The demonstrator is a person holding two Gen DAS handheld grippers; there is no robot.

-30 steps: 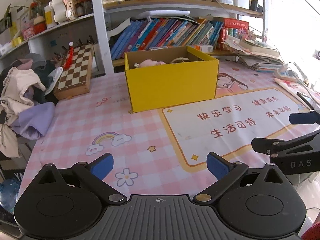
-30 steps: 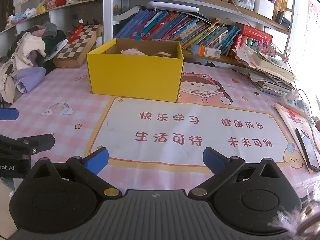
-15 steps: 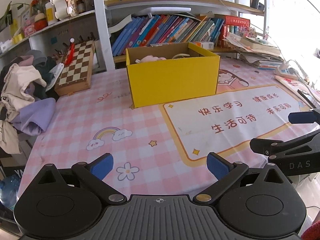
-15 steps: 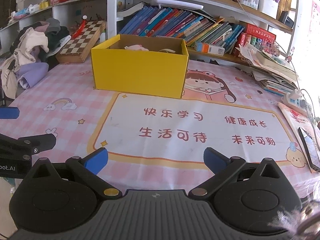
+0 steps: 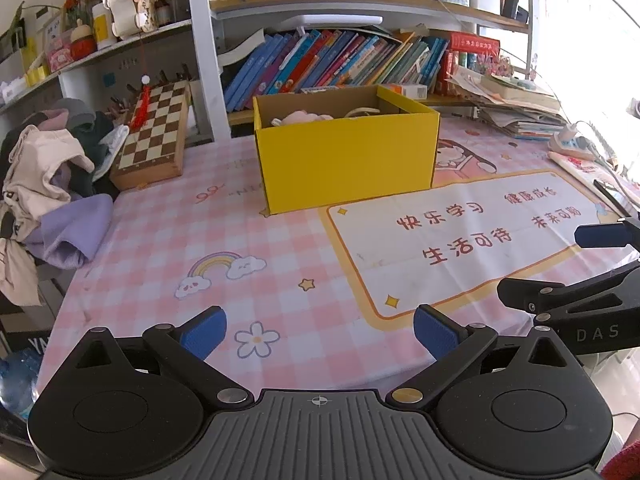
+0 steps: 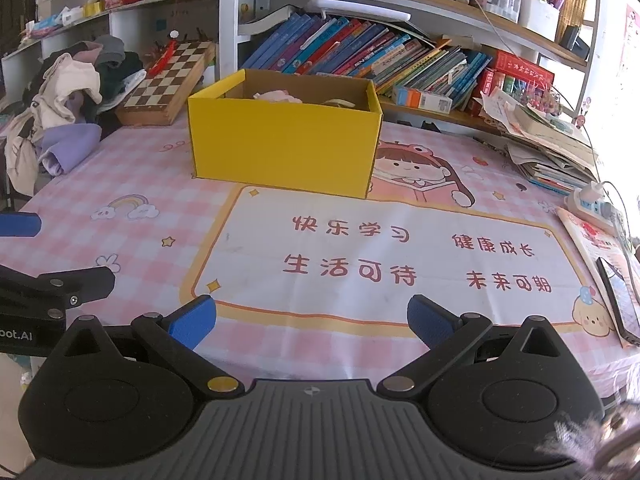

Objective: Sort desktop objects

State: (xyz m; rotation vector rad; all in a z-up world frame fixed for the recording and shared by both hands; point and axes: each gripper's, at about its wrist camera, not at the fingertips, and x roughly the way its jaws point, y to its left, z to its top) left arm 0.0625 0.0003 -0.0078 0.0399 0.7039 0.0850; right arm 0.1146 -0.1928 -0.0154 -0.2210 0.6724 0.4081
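One yellow box (image 6: pixel 284 148), long axis left-right, open top up.

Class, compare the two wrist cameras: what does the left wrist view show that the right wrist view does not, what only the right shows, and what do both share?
Only the left view shows the blue water bottle at the table's near-left edge. Only the right view shows the dark phone lying at the far right edge. Both share the yellow box, the chessboard, the clothes pile, and open grippers: left gripper, right gripper.
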